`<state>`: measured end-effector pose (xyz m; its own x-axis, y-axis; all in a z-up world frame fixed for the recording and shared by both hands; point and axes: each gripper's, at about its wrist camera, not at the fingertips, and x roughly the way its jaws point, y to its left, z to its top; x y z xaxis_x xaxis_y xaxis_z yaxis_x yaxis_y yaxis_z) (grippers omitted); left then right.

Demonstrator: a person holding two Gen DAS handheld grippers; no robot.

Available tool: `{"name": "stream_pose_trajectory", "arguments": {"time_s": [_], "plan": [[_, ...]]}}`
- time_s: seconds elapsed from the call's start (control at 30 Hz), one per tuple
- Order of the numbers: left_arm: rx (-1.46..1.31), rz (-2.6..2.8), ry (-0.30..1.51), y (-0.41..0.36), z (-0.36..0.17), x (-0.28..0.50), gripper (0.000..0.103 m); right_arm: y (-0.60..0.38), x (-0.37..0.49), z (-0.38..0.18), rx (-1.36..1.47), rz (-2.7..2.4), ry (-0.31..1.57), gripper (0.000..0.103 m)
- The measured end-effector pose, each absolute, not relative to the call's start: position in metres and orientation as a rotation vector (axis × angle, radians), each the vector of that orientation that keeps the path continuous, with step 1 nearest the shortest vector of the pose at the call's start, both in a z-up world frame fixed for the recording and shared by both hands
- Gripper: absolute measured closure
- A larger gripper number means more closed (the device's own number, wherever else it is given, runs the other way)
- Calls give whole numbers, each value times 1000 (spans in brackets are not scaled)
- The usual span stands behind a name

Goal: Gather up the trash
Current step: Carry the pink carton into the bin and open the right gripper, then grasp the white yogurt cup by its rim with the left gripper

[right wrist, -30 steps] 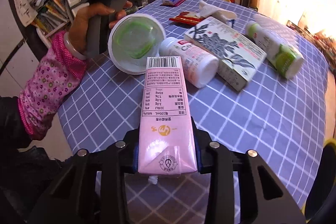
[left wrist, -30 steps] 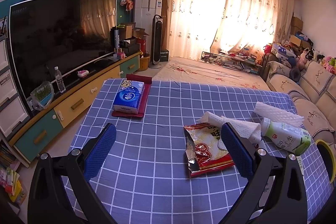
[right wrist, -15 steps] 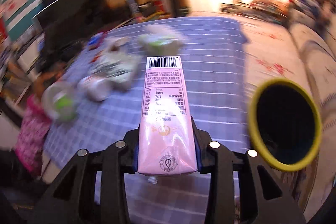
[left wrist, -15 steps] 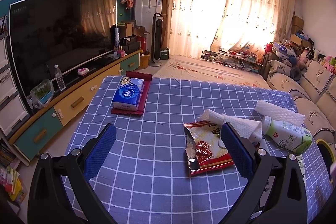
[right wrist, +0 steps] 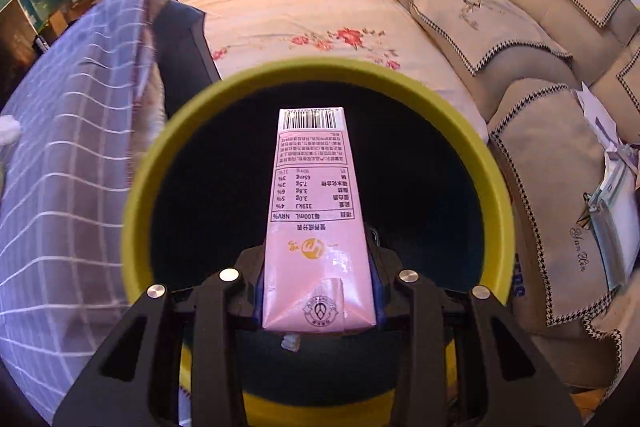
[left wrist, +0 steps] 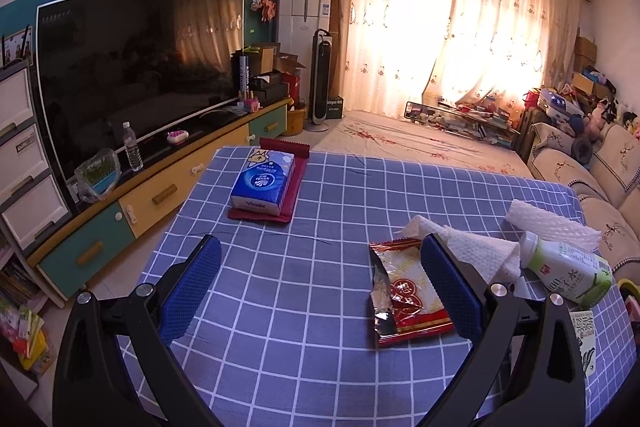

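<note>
- The right gripper (right wrist: 318, 291) clamps a pink carton (right wrist: 314, 223), nose down over the bin (right wrist: 138, 187), ready to drop it.
- The left gripper (left wrist: 320, 283) waits wide and empty over the table (left wrist: 320, 367); a wrapper (left wrist: 404, 295) lies at three o'clock.

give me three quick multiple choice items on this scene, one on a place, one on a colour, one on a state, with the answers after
1. Where is the pink rectangular milk carton?
A. flat on the table
B. over the mouth of the yellow-rimmed round bin
C. on the sofa

2. What colour is the torn foil snack wrapper on the blue checked tablecloth?
A. red
B. green
C. black

3. How is the left tool?
A. shut on a bottle
B. shut on the wrapper
C. open and empty

Answers: 1 B, the bin's dark opening surrounds the carton clamped in the right tool. 2 A, its edges and print are red. 3 C, its blue pads stand wide apart with only cloth between.
</note>
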<state>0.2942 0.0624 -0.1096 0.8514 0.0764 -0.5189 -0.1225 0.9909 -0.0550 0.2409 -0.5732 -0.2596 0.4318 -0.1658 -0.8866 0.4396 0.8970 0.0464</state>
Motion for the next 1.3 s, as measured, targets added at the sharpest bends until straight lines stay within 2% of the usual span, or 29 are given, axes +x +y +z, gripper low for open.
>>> {"name": "stream_pose_trajectory", "arguments": {"time_s": [0.1, 0.23, 0.6, 0.87, 1.1, 1.3], "plan": [[-102, 111, 546, 67, -111, 295, 5, -580, 248, -270, 284, -416, 1081, 67], [-97, 121, 540, 67, -111, 294, 5, -584, 245, -270, 295, -445, 1079, 53], [-117, 111, 505, 71, -93, 280, 5, -532, 203, -215, 324, -314, 920, 49], [-25, 101, 511, 65, -65, 226, 5, -481, 190, -174, 277, -194, 819, 45], [42, 50, 530, 49, -49, 159, 5, -455, 190, -168, 267, -113, 800, 44], [89, -44, 625, 21, -56, 123, 5, -450, 185, -173, 278, -73, 798, 44]]}}
